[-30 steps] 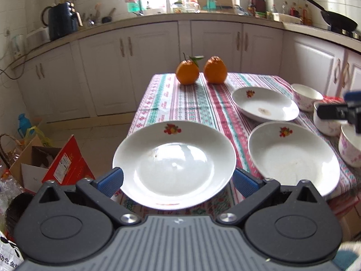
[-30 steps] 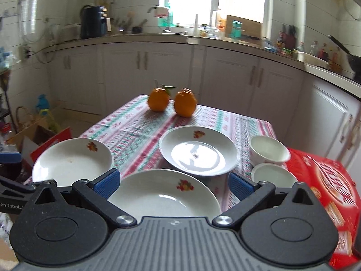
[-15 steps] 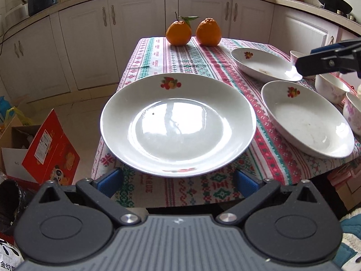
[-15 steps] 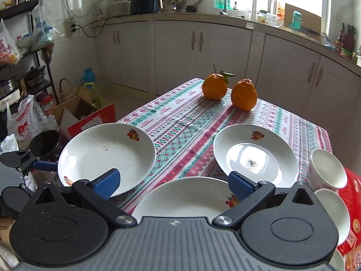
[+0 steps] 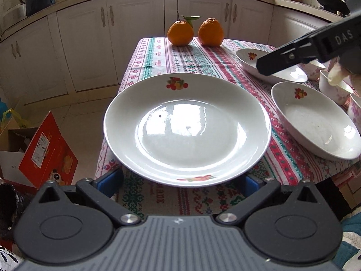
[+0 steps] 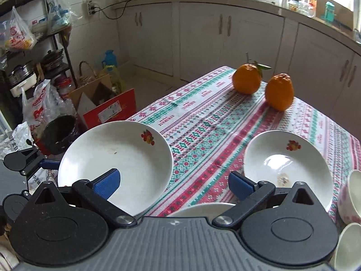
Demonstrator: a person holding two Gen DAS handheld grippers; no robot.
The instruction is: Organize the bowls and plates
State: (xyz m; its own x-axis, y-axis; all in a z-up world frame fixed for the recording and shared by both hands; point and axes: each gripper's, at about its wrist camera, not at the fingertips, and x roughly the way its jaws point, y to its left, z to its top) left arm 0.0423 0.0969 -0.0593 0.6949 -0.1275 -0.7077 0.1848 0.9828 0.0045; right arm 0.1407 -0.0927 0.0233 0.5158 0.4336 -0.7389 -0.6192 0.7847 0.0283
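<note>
Three white plates with fruit prints lie on the patterned tablecloth [image 5: 180,63]. The nearest large plate [image 5: 187,128] overhangs the table's front edge; my left gripper [image 5: 180,181] is open, its blue pads spread wide under and beside the plate's near rim. The same plate shows in the right wrist view [image 6: 117,164]. My right gripper [image 6: 172,183] is open and empty, hovering above the table between that plate and a smaller plate [image 6: 288,167]. A third plate [image 5: 315,122] lies at the right. Small bowls [image 5: 336,88] stand at the far right.
Two oranges [image 5: 195,32] sit at the table's far end. A red carton [image 5: 47,153] and bags stand on the floor at the left. Kitchen cabinets [image 5: 135,29] run behind. The right gripper's black body [image 5: 311,47] reaches over the table's right side.
My left gripper has come closer and lower to the large plate, which now fills the view. My right gripper has swung left and forward over the table.
</note>
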